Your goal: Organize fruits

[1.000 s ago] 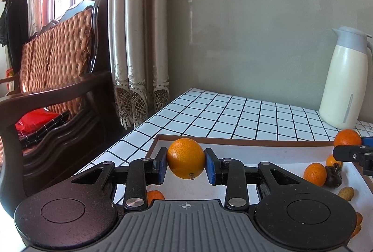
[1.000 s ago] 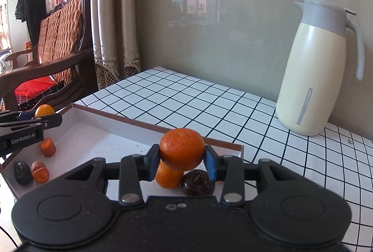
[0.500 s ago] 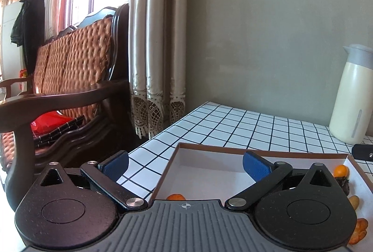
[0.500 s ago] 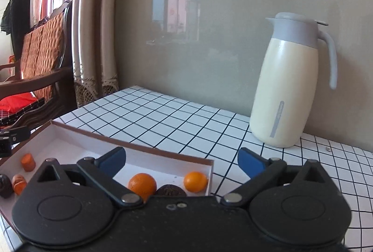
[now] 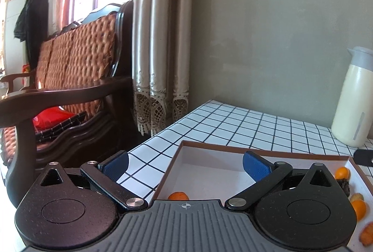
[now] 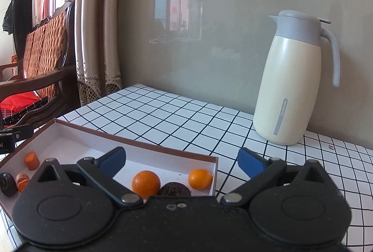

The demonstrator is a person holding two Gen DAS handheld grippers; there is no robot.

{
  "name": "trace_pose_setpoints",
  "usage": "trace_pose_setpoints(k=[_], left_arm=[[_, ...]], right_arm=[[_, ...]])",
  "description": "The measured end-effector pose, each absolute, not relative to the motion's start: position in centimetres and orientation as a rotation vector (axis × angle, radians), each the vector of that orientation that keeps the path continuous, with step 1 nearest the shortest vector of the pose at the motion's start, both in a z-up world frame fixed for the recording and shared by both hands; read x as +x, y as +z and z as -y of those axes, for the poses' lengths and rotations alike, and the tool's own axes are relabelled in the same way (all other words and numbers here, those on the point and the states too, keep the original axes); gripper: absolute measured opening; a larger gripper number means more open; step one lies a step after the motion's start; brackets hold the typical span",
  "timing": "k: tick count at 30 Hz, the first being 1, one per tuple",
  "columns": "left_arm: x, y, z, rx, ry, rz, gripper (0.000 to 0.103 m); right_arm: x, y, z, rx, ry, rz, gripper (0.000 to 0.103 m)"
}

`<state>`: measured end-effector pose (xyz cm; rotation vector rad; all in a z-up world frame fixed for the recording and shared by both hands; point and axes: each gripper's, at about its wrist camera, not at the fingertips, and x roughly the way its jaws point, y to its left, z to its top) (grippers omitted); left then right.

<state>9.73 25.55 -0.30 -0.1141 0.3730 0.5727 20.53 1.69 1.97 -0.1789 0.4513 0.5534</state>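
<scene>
A shallow white box with a brown rim (image 5: 209,144) (image 6: 130,143) lies on the checked table. My left gripper (image 5: 185,164) stands wide open over the box's left end, with nothing between its blue pads; an orange (image 5: 178,195) peeks out just under it. My right gripper (image 6: 181,162) is open too, above the box's right end. Below it lie an orange (image 6: 146,183), a smaller orange (image 6: 200,179) and a dark wrinkled fruit (image 6: 173,189). More small fruits sit at the box's other end (image 6: 32,160) (image 5: 342,173).
A cream jug with a grey lid (image 6: 293,79) (image 5: 353,98) stands at the back right by the grey wall. A dark wooden sofa (image 5: 70,79) and curtains (image 5: 160,42) are to the left of the table's edge. The checked tabletop (image 6: 177,117) runs behind the box.
Both grippers held an orange a second ago. Both have opened wide and let the oranges go into the box, and the views have tilted up a little.
</scene>
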Motion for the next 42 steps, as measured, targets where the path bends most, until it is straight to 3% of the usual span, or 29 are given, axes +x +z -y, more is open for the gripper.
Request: trace_pose_setpoints(k=[9,25,42], left_arm=[[8.3,1.6,-24.1,-0.078,0.556,-0.363,0.103],[-4.3,5.4,-15.7,-0.07,0.444,-0.298,0.103],[-9.9,2.6,-11.4,-0.073,0.4,-0.262,0.103]], right_arm=[[18.0,4.3,-0.8,-0.159,0.581,-0.441,0.097],[4.5,9.0,5.8,-0.187,0.609,-0.362,0.097],[-0.5,5.2,11.7,-0.154,0.555,-0.336,0.097]])
